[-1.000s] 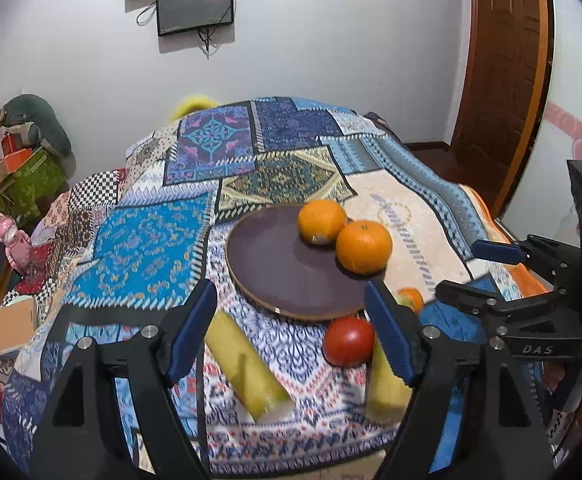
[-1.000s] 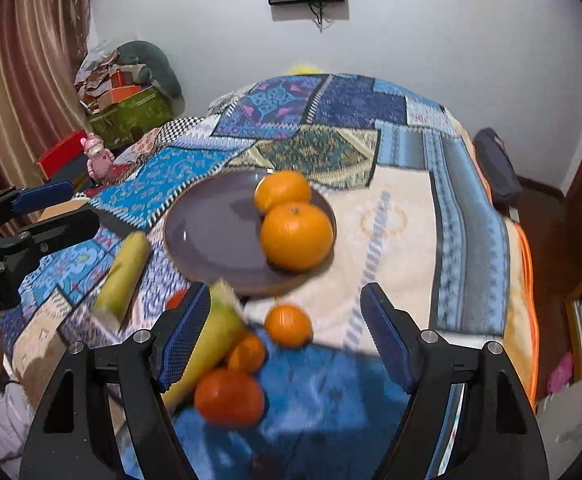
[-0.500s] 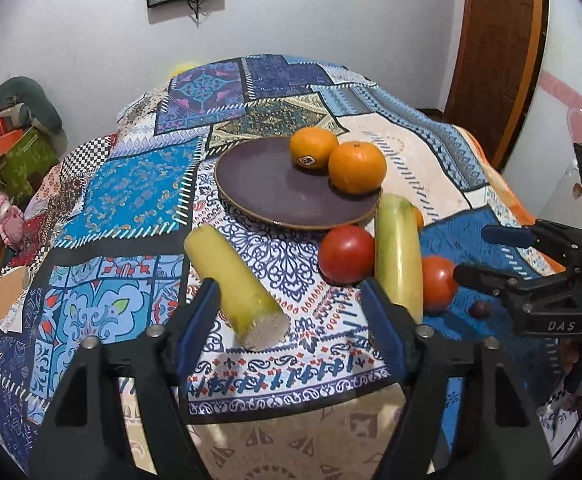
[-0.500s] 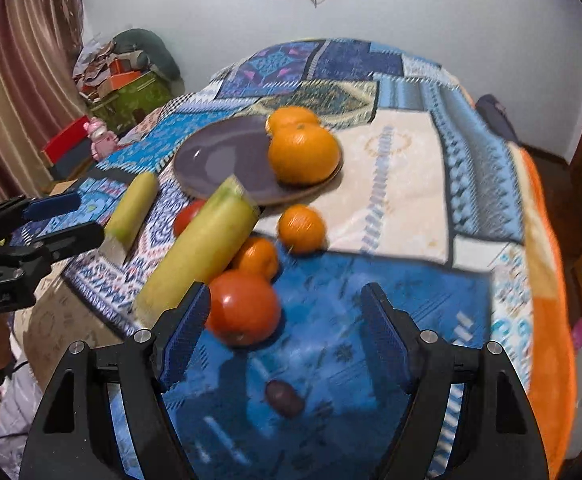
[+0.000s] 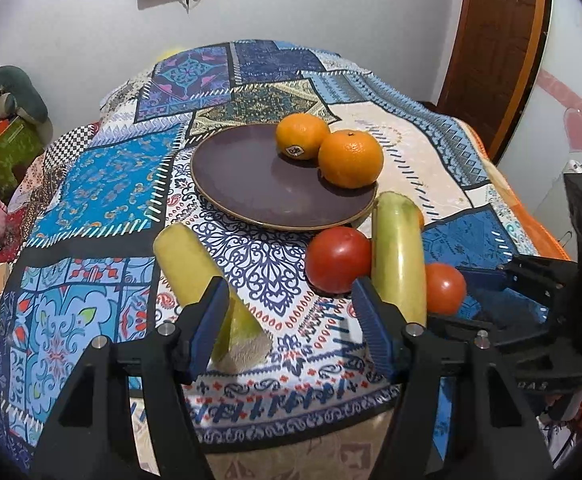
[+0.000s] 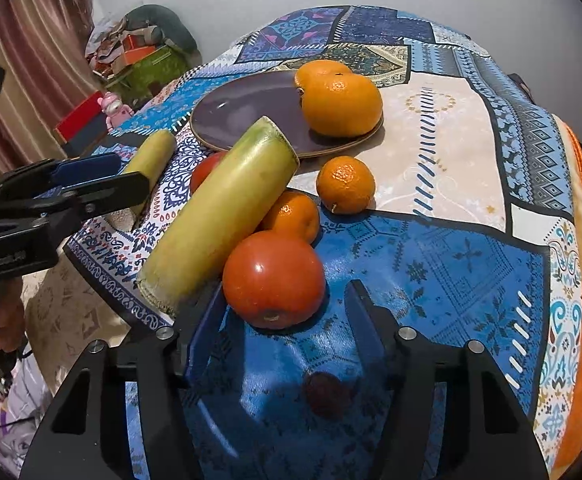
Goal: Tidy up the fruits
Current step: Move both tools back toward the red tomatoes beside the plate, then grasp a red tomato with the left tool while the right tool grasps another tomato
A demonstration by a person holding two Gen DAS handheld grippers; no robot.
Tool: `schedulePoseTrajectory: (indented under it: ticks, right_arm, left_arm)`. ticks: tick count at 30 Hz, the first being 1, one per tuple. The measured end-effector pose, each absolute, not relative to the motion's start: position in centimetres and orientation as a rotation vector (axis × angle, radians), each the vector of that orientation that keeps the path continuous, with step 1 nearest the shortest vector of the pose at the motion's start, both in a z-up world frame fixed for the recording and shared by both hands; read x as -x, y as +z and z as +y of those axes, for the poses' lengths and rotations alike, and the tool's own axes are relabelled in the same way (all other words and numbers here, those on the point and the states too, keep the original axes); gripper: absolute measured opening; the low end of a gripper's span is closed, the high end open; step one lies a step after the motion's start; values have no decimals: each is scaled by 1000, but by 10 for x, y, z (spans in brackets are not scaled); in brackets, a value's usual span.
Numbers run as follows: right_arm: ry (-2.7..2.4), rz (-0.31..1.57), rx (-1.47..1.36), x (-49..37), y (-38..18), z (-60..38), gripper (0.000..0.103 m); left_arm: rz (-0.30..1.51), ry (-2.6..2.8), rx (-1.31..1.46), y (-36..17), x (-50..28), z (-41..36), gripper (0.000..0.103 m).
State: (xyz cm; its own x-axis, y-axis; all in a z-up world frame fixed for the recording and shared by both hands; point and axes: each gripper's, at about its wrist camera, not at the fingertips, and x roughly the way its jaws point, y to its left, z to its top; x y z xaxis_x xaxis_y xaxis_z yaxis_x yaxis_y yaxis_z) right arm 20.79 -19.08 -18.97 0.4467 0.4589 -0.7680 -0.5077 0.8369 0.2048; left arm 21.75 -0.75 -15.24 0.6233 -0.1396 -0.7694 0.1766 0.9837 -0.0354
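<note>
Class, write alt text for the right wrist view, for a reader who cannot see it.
The open right gripper faces a red tomato on a patterned cloth. A yellow-green stalk lies left of the tomato, with two small oranges behind. Farther back, a dark plate holds two large oranges; the left gripper shows at left.

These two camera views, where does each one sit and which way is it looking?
Left wrist view: on the left gripper, looking past its open fingers at the plate; the right gripper shows at right.
Right wrist view: on the right gripper, open, facing a tomato; the left gripper shows at left.
Shared: plate, oranges, tomatoes, both yellow-green stalks.
</note>
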Motion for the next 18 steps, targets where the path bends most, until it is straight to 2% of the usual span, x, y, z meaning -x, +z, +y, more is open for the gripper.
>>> schedulePoseTrajectory:
  ticks: [1,18]
  right_arm:
    - [611,934,57,-208,-190,-189,47]
    - [569,902,-80,-213,-182,-230,47]
  left_arm:
    - [886,-185,-48,-154,-221,-8,63]
    - [960,-206,-114,-171,-248,-34,63]
